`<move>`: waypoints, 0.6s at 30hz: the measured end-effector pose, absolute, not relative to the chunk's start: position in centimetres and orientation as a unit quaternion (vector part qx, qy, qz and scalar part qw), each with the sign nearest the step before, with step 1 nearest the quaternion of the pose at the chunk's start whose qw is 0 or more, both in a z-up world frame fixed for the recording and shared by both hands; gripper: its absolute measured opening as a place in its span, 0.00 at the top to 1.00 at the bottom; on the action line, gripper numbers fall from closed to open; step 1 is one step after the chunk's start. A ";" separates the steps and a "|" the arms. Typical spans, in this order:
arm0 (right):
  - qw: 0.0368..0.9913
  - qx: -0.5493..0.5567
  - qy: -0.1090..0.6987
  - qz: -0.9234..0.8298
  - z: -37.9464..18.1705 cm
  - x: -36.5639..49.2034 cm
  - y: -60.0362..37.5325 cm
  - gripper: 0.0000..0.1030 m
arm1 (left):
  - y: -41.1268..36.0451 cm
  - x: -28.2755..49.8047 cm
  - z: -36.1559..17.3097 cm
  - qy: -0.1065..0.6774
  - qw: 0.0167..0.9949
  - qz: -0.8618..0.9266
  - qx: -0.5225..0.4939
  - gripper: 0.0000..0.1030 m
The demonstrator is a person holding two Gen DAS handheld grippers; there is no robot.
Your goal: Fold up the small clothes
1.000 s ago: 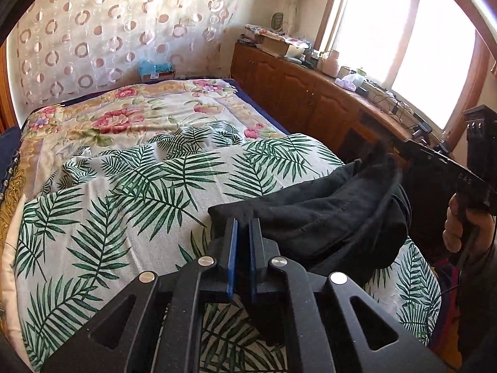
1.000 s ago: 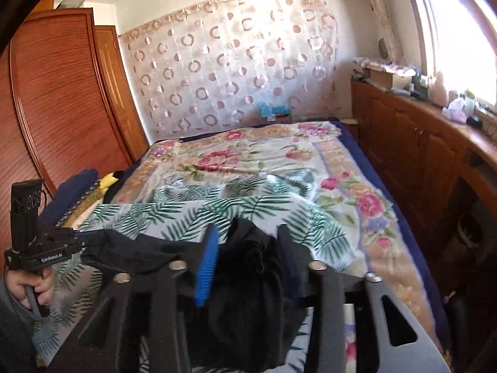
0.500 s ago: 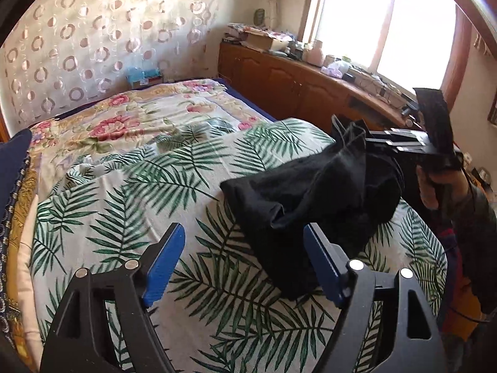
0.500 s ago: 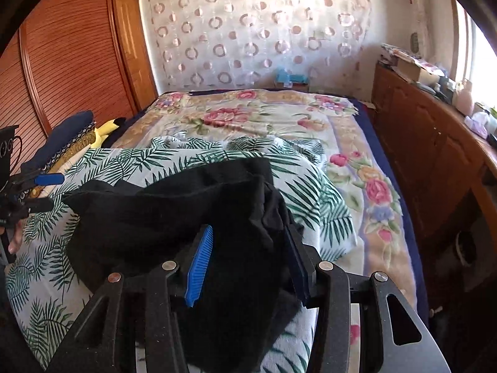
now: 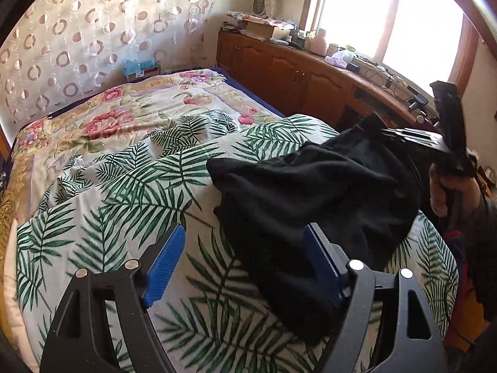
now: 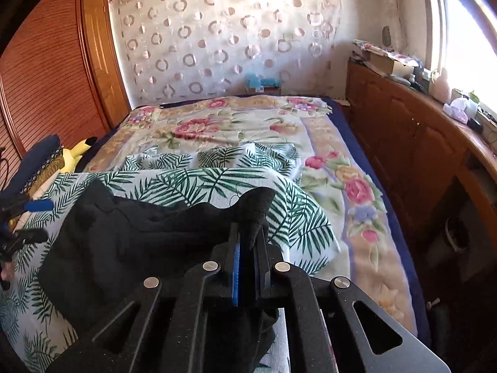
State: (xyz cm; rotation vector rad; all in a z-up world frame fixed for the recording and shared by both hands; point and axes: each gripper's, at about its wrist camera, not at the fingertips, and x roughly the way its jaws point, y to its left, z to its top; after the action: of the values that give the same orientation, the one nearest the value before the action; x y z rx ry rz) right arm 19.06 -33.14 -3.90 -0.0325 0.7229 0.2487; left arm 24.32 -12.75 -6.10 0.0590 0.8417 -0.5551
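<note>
- We see a bed under a floral cover.
- A palm-leaf sheet lies over it.
- On that sheet rests a black garment, possibly shorts.

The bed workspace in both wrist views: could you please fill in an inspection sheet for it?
Surface: bed under a rumpled palm-leaf print sheet, floral quilt beyond.
Job's things: one crumpled black fabric garment on the sheet.
Clutter: yellow plush toy at the bed's edge.
Grippers: left claw open, its right pad beside the garment; right claw has just closed, pinching a garment corner.
Cables: wires on the wooden sideboard by the window.
Surroundings: circle-patterned curtain, wooden wardrobe.
</note>
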 end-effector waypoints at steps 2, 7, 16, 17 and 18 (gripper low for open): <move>0.929 -0.014 0.349 0.121 -3.0 18.3 -33.3 0.70 | -13.0 25.1 -6.4 0.407 0.874 -0.264 0.022 0.23; 0.923 -0.008 0.358 0.139 -2.4 17.2 -33.3 0.32 | -13.3 26.3 -7.8 0.428 0.867 -0.256 0.015 0.23; 0.895 0.004 0.417 0.158 -6.2 21.6 -33.5 0.32 | -13.6 26.9 -9.2 0.448 0.852 -0.273 -0.004 0.26; 0.892 0.015 0.422 0.163 -6.4 22.0 -33.7 0.32 | -13.6 26.9 -9.3 0.450 0.849 -0.277 -0.008 0.28; 0.889 0.021 0.424 0.169 -6.5 22.3 -33.8 0.32 | -13.6 27.0 -9.3 0.450 0.848 -0.280 -0.013 0.31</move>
State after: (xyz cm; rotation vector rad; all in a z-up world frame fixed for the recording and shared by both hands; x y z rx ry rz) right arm 22.29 -33.76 -6.48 0.0426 0.8816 0.3501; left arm 27.00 -13.55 -9.32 -0.0271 0.9487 -0.5907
